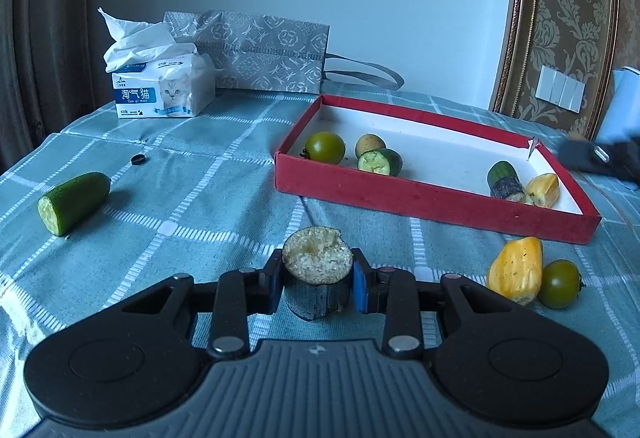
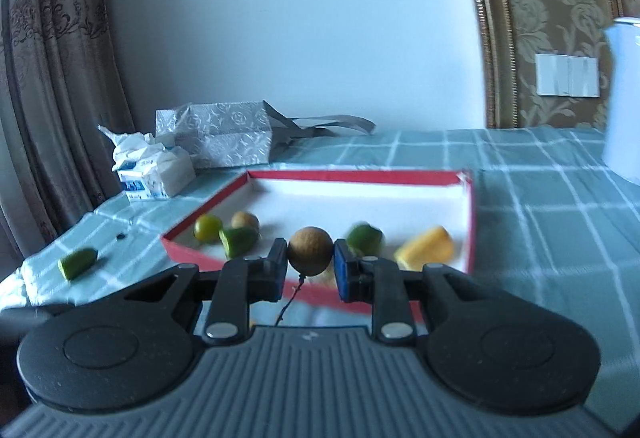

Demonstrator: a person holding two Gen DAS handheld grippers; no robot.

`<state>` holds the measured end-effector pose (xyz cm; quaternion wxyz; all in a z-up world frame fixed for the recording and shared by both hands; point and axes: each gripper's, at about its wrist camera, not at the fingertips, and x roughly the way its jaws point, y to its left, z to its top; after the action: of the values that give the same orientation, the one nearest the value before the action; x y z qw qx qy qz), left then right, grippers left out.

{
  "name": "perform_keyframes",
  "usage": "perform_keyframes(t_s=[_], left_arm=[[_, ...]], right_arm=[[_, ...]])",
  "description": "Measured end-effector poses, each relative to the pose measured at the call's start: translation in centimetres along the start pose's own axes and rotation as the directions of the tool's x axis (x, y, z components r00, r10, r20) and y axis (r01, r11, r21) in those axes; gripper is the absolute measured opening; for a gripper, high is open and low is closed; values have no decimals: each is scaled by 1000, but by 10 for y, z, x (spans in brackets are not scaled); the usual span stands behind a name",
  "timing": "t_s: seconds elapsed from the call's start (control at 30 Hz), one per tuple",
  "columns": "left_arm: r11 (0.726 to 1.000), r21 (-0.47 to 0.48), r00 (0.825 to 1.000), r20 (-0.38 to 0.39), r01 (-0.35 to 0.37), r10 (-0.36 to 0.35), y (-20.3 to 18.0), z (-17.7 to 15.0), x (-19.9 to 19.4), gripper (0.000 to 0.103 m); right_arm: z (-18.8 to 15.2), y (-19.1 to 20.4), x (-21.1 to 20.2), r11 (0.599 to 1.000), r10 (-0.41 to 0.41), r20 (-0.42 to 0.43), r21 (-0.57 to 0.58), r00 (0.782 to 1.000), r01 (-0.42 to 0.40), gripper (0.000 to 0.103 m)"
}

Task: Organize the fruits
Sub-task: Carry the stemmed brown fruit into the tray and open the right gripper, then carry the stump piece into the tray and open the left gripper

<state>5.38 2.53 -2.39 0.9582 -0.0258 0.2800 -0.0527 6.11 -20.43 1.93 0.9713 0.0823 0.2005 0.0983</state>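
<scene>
Left gripper [image 1: 318, 284] pinches a short dark-skinned stalk piece [image 1: 318, 274], cut end up: pale yellow, fibrous, a dent in the middle. It sits between the blue pads, over the checked teal tablecloth [image 1: 180, 173], in front of the red box [image 1: 424, 197].

Right gripper [image 2: 311, 265] is pressed together on a small round brown fruit [image 2: 310, 252], rough skin, thin dark stem hanging below. It is held at the near edge of the red box [image 2: 180, 250], the view is blurred.

Red box has a white inside and low walls, one far corner torn. Inside, left end: a green tomato [image 1: 325, 147], a small tan round fruit [image 1: 370, 145], a green cucumber stub [image 1: 380, 161] with cut face toward the camera, touching the tan fruit. Right end: a green and dark stalk piece [image 1: 505, 181] just beside a yellow wedge [image 1: 544, 189].

Outside the box on the cloth: a cucumber half [image 1: 74, 201] well off to the left, a small black ring [image 1: 138, 159] beyond it, a yellow ridged fruit [image 1: 516, 270] touching a second green tomato [image 1: 560, 284] near the box's front right.

Back of table: tissue pack [image 1: 164, 89] with a cat print, a grey patterned gift bag [image 1: 256, 51] lying on its side.
</scene>
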Motion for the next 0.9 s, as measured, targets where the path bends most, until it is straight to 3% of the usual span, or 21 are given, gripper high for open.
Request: perform_keyframes(t_s=[0.23,0.4,0.57,0.63,0.7,0.9], left_arm=[[1000,0,1000,-3,8,-8,-1,0,1,33],[1000,1,1000,-5,10,-10,-1,0,2,33],[1000,-4,1000,-6,7,-7,-1,1,2,33],[1000,-5,1000,-6,6,-6,0,1,2,33],[1000,-8,1000,-6,3,-4,1,1,2,33],[1000,-17,1000,-4,-10,10,2,1,1,33]], right_arm=[[25,10,52,999,-24,-22,-22,999,24,24],[22,6,70,999,-40,-41,-16,998,40,44],[14,-4,47,999,-40,7,26,999,40,47],[7,-10,29,999,-41,27,37,999,40,54],[-3,-18,9,998,-51,49,41,997,49,67],[-41,-43,-36,992,-108,59,72,992,104,68]])
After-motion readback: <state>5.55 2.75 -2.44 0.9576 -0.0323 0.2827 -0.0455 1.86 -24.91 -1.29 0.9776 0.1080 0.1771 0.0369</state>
